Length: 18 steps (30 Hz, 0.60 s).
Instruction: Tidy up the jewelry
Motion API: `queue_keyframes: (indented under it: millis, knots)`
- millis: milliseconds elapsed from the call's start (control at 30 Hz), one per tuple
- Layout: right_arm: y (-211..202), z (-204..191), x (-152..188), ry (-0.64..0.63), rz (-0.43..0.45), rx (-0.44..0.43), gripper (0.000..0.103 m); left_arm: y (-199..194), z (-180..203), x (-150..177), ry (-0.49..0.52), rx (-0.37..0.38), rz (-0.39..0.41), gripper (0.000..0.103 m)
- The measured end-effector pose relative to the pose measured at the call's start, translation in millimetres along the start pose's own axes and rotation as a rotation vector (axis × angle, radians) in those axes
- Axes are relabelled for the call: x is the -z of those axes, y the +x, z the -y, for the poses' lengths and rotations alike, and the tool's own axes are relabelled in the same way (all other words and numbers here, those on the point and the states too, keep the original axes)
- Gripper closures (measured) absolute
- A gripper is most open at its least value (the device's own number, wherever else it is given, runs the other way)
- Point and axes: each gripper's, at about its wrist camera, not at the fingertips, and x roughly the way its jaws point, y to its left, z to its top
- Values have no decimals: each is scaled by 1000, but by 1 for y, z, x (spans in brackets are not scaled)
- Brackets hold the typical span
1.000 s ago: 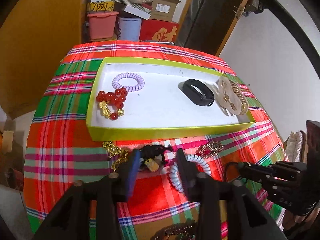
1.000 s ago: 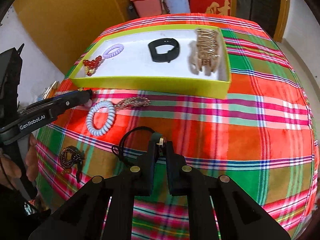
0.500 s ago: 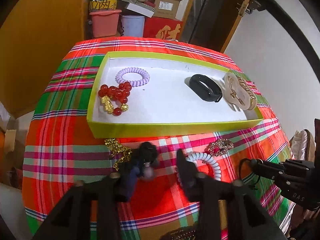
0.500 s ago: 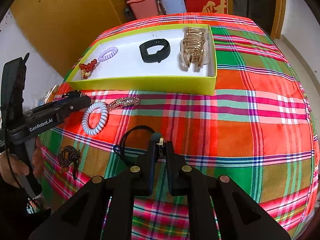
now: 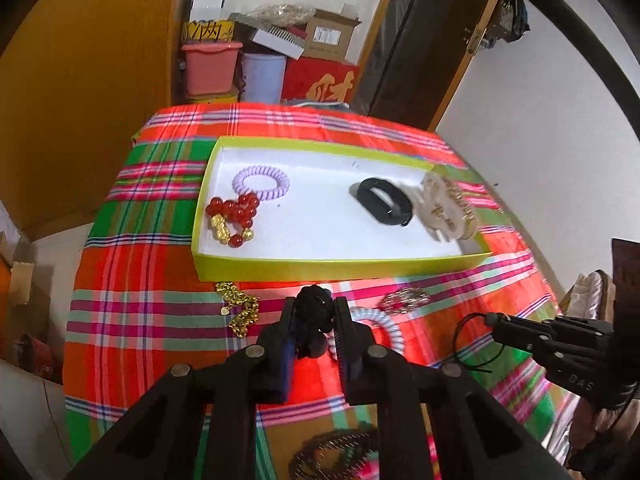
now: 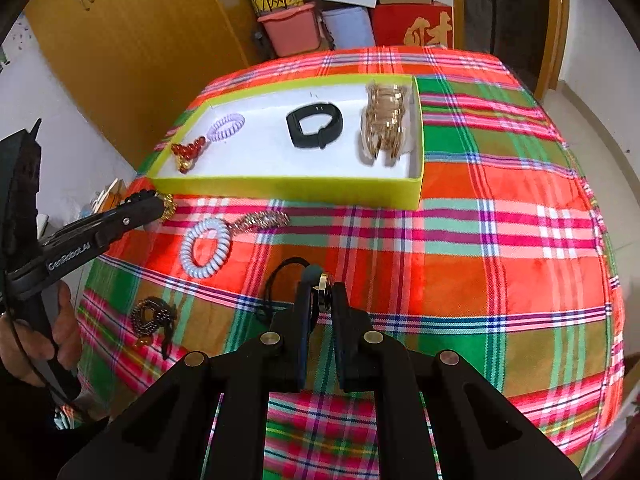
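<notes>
My left gripper (image 5: 315,309) is closing its jaws on a black knotted cord bracelet (image 5: 314,310), and both pads touch it just above the plaid cloth. It hangs in front of the yellow-green tray (image 5: 340,270). In the tray lie a purple coil tie (image 5: 261,182), a red bead bracelet (image 5: 234,214), a black band (image 5: 384,200) and a gold hair claw (image 5: 444,208). My right gripper (image 6: 322,286) is shut on a gold ring pendant (image 6: 325,292) whose black cord (image 6: 276,280) trails left. It stays low over the cloth's near side.
On the cloth before the tray lie a gold chain (image 5: 240,308), a pale blue coil tie (image 6: 206,246), a rhinestone clip (image 6: 260,220) and a dark bead bracelet (image 6: 152,318). A hand (image 6: 36,344) holds the left tool. Boxes and bins (image 5: 212,64) stand behind the table.
The left jaws have narrowed around the black knotted bracelet and lifted it off the cloth, toward the tray. The right gripper has kept its grip and place.
</notes>
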Motion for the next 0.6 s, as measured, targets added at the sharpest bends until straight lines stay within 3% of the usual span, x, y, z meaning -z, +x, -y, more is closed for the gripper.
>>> queue_keyframes:
  millis: [300, 600]
  knots:
    - [-21, -10, -14, -27, 63, 2, 93, -28, 5, -10, -8, 33, 51, 86]
    - [-27, -21, -44, -69, 118, -1, 93, -30, -5, -30, -13, 28, 72, 86]
